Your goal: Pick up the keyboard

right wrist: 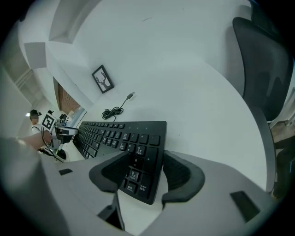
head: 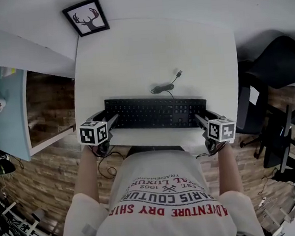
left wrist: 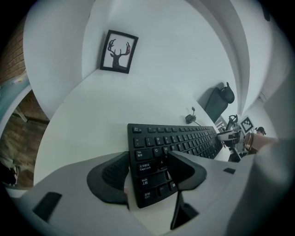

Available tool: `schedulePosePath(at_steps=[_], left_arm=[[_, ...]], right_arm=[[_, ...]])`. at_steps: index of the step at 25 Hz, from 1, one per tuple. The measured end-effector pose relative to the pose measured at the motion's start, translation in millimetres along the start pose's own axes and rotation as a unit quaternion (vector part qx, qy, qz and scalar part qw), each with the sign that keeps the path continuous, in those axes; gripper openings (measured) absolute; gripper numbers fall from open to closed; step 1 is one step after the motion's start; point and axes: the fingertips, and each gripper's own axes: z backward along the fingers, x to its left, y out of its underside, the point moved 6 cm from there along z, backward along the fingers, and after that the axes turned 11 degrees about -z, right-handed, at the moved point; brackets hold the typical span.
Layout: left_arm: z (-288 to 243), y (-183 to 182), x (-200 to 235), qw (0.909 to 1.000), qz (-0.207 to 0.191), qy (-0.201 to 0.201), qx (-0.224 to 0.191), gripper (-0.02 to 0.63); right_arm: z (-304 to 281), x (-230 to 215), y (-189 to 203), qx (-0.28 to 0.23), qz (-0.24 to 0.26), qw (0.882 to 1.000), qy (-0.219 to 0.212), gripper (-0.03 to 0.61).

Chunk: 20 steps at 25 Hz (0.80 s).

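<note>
Black keyboard (head: 156, 112) lies flat on the white counter (head: 152, 53), probably light, stiff, slick plastic; left claw (left wrist: 147, 173) and right claw (right wrist: 148, 171) gape wide, straddling its end edges, the sensible hold.

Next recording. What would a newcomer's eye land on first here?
A long black keyboard lies across the near part of the white table, its coiled black cable just behind it. The left gripper straddles its left end and the right gripper its right end, both with jaws apart, not pressing on it. A black-framed deer-head picture sits by the table's far left corner.
</note>
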Motion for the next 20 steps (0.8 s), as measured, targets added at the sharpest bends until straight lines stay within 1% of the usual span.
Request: schedulePosePath(at_steps=[2,5,9,12,15,18,20], left_arm=[[-0.6,-0.6,-0.2,1.0,-0.006,0.001,0.001,0.275],[-1.3,-0.7,-0.4,0.9999,-0.012,0.001,-0.007,0.275],[-2.4,-1.8,1.0,0.9999,-0.014,0.006,0.003,0.275],[-2.7,-2.0,0.1,0.9999,-0.012,0.005,0.002,0.273],[-2.0,-0.1,-1.9,0.9999,-0.002,-0.012,-0.008,0.272],[-1.9,0.8,-2.8,0.9998,0.003,-0.017,-0.008,0.272],[-1.7,-0.3,-3.3,0.9999,0.002,-0.016,-0.005,0.27]], right_arm=[[-1.8,-0.7,0.4,0.01,0.005,1.0,-0.005,0.25],[-2.2,-2.4,-1.2,0.016,0.012,1.0,-0.009,0.25],[-4.2,-2.6,-2.2,0.023,0.012,1.0,-0.012,0.25],[-3.8,-2.8,-0.5,0.011,0.006,1.0,-0.009,0.25],[-2.2,-0.8,0.6,-0.011,-0.002,1.0,-0.003,0.249],[-1.9,-0.8,2.6,-0.016,-0.01,1.0,0.0,0.244],[1.1,1.3,1.5,-0.018,-0.006,1.0,0.013,0.242]])
